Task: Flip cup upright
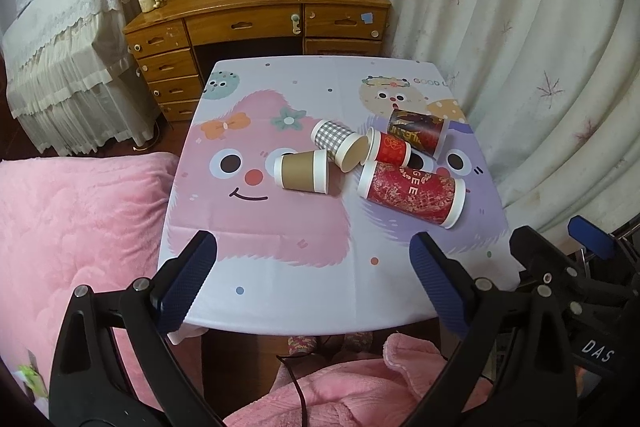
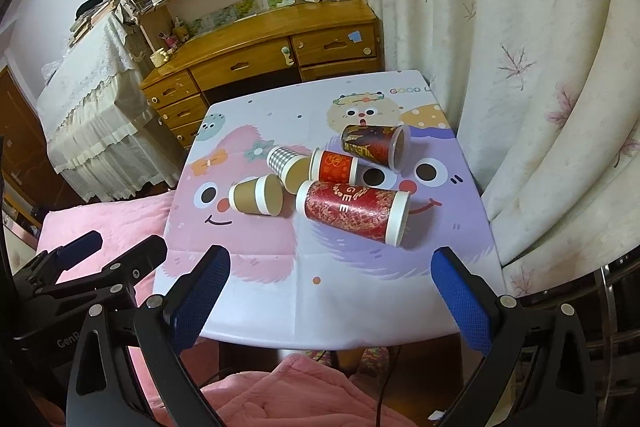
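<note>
Several paper cups lie on their sides in a cluster on the cartoon-print table (image 1: 280, 291) (image 2: 360, 299). A brown cup (image 1: 302, 171) (image 2: 256, 200) lies leftmost. A grey checked cup (image 1: 338, 143) (image 2: 286, 165) lies beside it. A small red cup (image 1: 390, 148) (image 2: 335, 166), a big red cup (image 1: 412, 194) (image 2: 354, 213) and a dark cup (image 1: 418, 131) (image 2: 374, 143) lie to the right. My left gripper (image 1: 314, 279) is open and empty over the table's near edge. My right gripper (image 2: 330, 291) is open and empty, also short of the cups.
A wooden desk (image 1: 260, 11) with drawers stands behind the table. A curtain (image 1: 540, 47) hangs at the right. A pink blanket (image 1: 72, 227) lies at the left. A lace-covered piece of furniture (image 1: 64, 59) stands at the far left.
</note>
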A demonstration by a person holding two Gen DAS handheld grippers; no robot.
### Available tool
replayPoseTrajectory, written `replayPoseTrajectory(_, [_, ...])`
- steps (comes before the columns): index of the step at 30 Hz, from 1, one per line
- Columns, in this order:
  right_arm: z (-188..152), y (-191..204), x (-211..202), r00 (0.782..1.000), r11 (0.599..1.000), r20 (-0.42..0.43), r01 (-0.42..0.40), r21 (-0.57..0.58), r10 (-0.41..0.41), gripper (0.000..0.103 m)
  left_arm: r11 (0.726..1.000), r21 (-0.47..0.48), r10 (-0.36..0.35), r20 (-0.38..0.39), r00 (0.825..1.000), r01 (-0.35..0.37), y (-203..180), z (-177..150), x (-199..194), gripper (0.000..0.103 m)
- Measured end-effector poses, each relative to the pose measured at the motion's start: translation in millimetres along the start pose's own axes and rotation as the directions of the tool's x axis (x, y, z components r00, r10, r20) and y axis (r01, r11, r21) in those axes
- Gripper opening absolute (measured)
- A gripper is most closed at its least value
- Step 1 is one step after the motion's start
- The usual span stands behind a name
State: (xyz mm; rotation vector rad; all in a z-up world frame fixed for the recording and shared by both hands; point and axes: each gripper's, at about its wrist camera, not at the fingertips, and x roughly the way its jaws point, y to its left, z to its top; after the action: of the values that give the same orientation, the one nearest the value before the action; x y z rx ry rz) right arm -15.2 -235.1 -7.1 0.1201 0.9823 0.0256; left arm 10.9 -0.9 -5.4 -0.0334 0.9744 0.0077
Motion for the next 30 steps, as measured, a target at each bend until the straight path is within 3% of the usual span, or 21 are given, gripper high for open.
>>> replayPoseTrajectory(14, [4, 2, 4, 1.000, 1.000, -0.006, 0.021, 0.016, -0.021, 0.102, 1.000, 0.007, 0.004, 0.004, 1.000, -0.004, 4, 6, 1, 0.096])
replayPoseTrajectory(30, [2, 36, 10, 0.994, 0.993, 0.013, 0.106, 0.052, -0.107, 0.102, 0.993, 0.041, -0.113, -0.015, 0.993, 0.114, 40, 7, 16, 0.096])
